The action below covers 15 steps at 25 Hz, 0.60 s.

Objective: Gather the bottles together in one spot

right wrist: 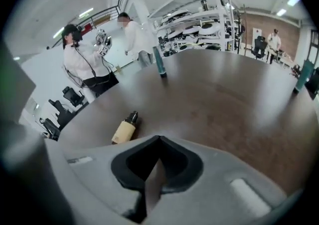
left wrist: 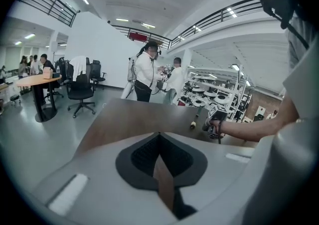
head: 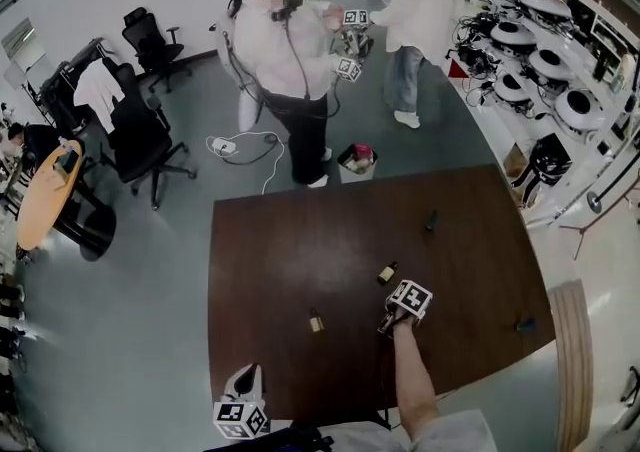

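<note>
We are holding the right gripper (right wrist: 159,140) low over the dark brown, matte wood-grain tabletop (right wrist: 224,104), with its jaws together on nothing. The left gripper (left wrist: 159,137) is likewise closed and empty. The small tan cylindrical bottle with a black cap (right wrist: 124,129) is lying on its side just ahead. We are recommending opening the jaws and spanning its smooth round body crosswise, since it is likely to roll. A slim dark teal upright bottle (right wrist: 159,63) is standing well apart.
</note>
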{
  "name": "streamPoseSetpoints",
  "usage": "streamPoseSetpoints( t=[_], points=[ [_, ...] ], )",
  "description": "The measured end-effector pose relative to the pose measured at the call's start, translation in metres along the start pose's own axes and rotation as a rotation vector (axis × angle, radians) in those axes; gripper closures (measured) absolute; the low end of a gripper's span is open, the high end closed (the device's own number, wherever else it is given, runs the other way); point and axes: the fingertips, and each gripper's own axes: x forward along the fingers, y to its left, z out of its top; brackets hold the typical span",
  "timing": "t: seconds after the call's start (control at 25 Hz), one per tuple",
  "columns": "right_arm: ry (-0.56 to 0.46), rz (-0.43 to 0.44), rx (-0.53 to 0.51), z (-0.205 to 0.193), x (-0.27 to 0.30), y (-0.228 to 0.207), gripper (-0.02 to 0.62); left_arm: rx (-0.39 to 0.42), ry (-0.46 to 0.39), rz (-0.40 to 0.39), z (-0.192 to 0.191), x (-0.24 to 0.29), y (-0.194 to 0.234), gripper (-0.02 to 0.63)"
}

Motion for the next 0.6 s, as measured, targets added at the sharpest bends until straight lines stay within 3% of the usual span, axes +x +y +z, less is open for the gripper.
streamPoseSetpoints(
  t=[0.08, 0.24, 0.32, 0.44, 0.48, 0.52, 0.6],
  points=[
    [-0.027, 0.086, 0.017, 0.003, -0.014, -0.013, 0.592, 0.011, 0.014, -0.019, 0.0, 0.004, -0.005, 0.604],
    [-0.035, 0.236, 0.001, 0.019, -0.02, 0.011, 0.478, 0.033, 0.037, -0.053, -0.001, 0.015, -0.02, 0.604],
    [-0.022, 0.253, -0.051, 0.019, -0.012, 0.037, 0.43, 0.042, 0.042, -0.066, 0.0, 0.019, -0.025, 0.604],
    [-0.01, 0.142, -0.198, 0.016, 0.011, 0.066, 0.371, 0.051, 0.044, -0.073, 0.005, 0.022, -0.026, 0.604],
    [-0.008, 0.079, -0.248, 0.015, 0.018, 0.069, 0.376, 0.054, 0.043, -0.071, 0.008, 0.022, -0.026, 0.604],
    [-0.01, 0.016, -0.283, 0.014, 0.022, 0.068, 0.431, 0.058, 0.042, -0.068, 0.009, 0.022, -0.024, 0.604],
    [-0.025, -0.076, -0.293, 0.011, 0.02, 0.052, 0.46, 0.064, 0.036, -0.061, 0.006, 0.022, -0.015, 0.604]
  ],
)
